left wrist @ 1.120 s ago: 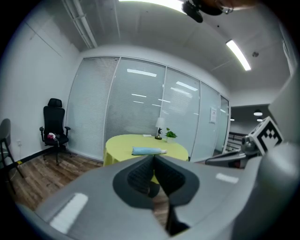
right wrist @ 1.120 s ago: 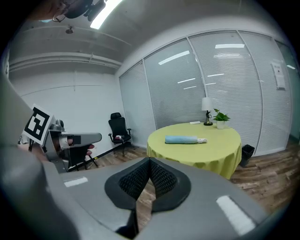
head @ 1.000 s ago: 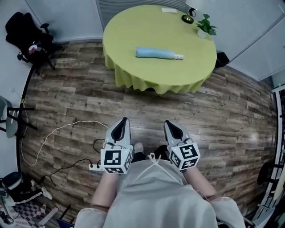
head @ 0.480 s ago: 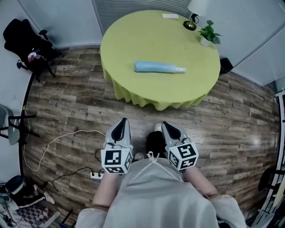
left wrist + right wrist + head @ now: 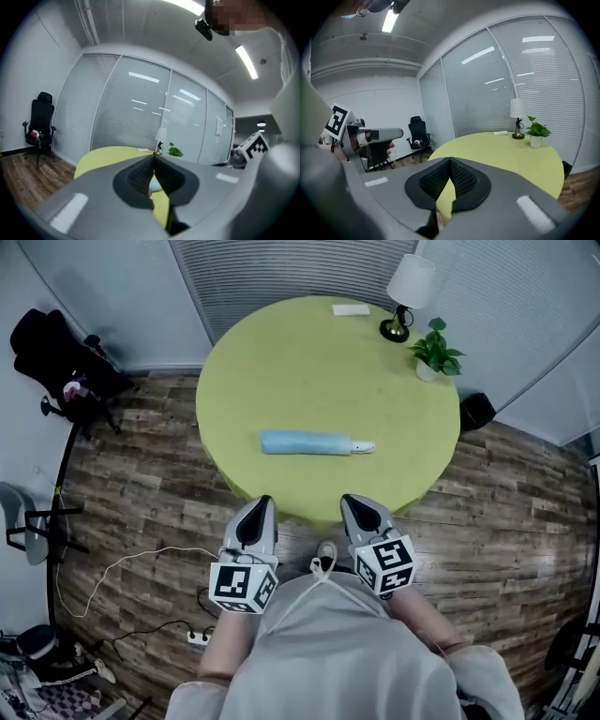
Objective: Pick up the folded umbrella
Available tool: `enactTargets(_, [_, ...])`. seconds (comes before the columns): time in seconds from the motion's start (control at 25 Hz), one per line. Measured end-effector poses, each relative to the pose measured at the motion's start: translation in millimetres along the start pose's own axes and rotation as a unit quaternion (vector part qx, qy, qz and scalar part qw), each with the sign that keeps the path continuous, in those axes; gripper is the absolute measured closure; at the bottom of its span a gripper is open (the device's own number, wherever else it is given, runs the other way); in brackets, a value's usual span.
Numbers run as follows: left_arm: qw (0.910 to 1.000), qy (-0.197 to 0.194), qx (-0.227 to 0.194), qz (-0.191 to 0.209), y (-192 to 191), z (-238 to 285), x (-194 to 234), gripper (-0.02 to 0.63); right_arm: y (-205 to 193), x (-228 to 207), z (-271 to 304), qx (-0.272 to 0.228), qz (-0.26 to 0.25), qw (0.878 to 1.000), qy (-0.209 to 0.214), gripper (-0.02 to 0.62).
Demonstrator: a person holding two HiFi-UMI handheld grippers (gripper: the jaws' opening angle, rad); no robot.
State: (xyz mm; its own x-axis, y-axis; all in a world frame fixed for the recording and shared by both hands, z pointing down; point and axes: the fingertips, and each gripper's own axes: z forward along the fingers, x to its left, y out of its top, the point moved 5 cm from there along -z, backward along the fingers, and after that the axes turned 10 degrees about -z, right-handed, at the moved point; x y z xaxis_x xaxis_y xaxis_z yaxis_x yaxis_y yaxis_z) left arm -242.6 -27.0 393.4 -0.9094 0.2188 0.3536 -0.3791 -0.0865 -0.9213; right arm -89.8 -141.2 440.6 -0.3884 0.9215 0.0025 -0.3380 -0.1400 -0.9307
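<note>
The folded light-blue umbrella (image 5: pixel 309 443) lies lengthwise on the near half of a round table with a yellow-green cloth (image 5: pixel 281 362), its pale handle end pointing right. My left gripper (image 5: pixel 255 515) and right gripper (image 5: pixel 359 512) hover side by side at the table's near edge, short of the umbrella and touching nothing. Both have their jaws closed tip to tip with nothing held. In the left gripper view, the left gripper (image 5: pixel 153 157) points over the table (image 5: pixel 103 157). In the right gripper view, the right gripper (image 5: pixel 450 160) aims over the cloth (image 5: pixel 501 150).
A lamp (image 5: pixel 405 296), a potted plant (image 5: pixel 433 351) and a white paper (image 5: pixel 351 309) stand at the table's far side. A black office chair (image 5: pixel 56 362) is at the left wall. A white cable (image 5: pixel 131 563) and a power strip (image 5: pixel 198 637) lie on the wood floor.
The person has walked forward: table and umbrella have come much closer, and both grippers now reach the table's near edge. Their jaws stayed closed.
</note>
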Motion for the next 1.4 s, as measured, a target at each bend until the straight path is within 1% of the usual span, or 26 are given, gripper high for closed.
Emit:
enactTargets(0.08, [0.9999,-0.004,0.006,-0.008,-1,25,-4,0.600,3,-24,12,0.000,-0.002,1.000,0.004,0.597])
enactTargets(0.16, [0.9999,-0.005,0.013,-0.007,-6,46,-7,0.600,2,-44,20,0.000,-0.002,1.000,0.009,0.597])
enactTargets(0.28, [0.9995,-0.002,0.028,0.015,-12,76,-11,0.600,2,-73,30,0.002,0.001,1.000,0.010,0.597])
enactTargets(0.4, [0.9983,-0.003,0.044,0.040,-14,100,-9,0.600,2,-94,40,0.005,0.006,1.000,0.000,0.597])
enactTargets(0.48, [0.9981,-0.009,0.042,0.043,-13,114,-5,0.600,2,-102,45,0.008,0.009,1.000,-0.007,0.597])
enactTargets(0.56, [0.9981,-0.022,0.039,0.044,-9,128,1,0.589,2,-108,52,0.012,0.013,1.000,-0.016,0.597])
enactTargets(0.64, [0.9965,-0.038,0.051,0.054,-8,145,10,0.572,3,-113,61,0.016,0.020,0.999,-0.029,0.597])
enactTargets(0.72, [0.9927,-0.057,0.077,0.074,-10,162,19,0.561,3,-116,70,0.020,0.028,0.998,-0.046,0.597])
enactTargets(0.8, [0.9851,-0.080,0.110,0.105,-16,177,29,0.555,2,-118,79,0.027,0.040,0.997,-0.067,0.597])
enactTargets(0.84, [0.9790,-0.092,0.131,0.126,-20,185,34,0.544,2,-117,84,0.030,0.047,0.995,-0.077,0.597])
enactTargets(0.88, [0.9711,-0.106,0.153,0.149,-25,192,40,0.524,2,-117,89,0.033,0.056,0.994,-0.086,0.597])
enactTargets(0.96, [0.9512,-0.138,0.197,0.194,-36,207,50,0.451,1,-114,98,0.041,0.069,0.992,-0.100,0.597])
enactTargets(1.12, [0.9105,-0.198,0.267,0.247,-60,230,64,0.368,-6,-112,109,0.061,0.091,0.985,-0.133,0.597])
enactTargets(1.32, [0.8533,-0.246,0.347,0.302,-92,255,81,0.271,-16,-108,121,0.081,0.110,0.978,-0.160,0.597])
enactTargets(1.36, [0.8412,-0.252,0.364,0.311,-99,259,84,0.255,-19,-106,123,0.085,0.114,0.976,-0.164,0.597])
enactTargets(1.4, [0.8271,-0.259,0.380,0.323,-107,262,86,0.250,-22,-104,124,0.089,0.119,0.974,-0.168,0.597])
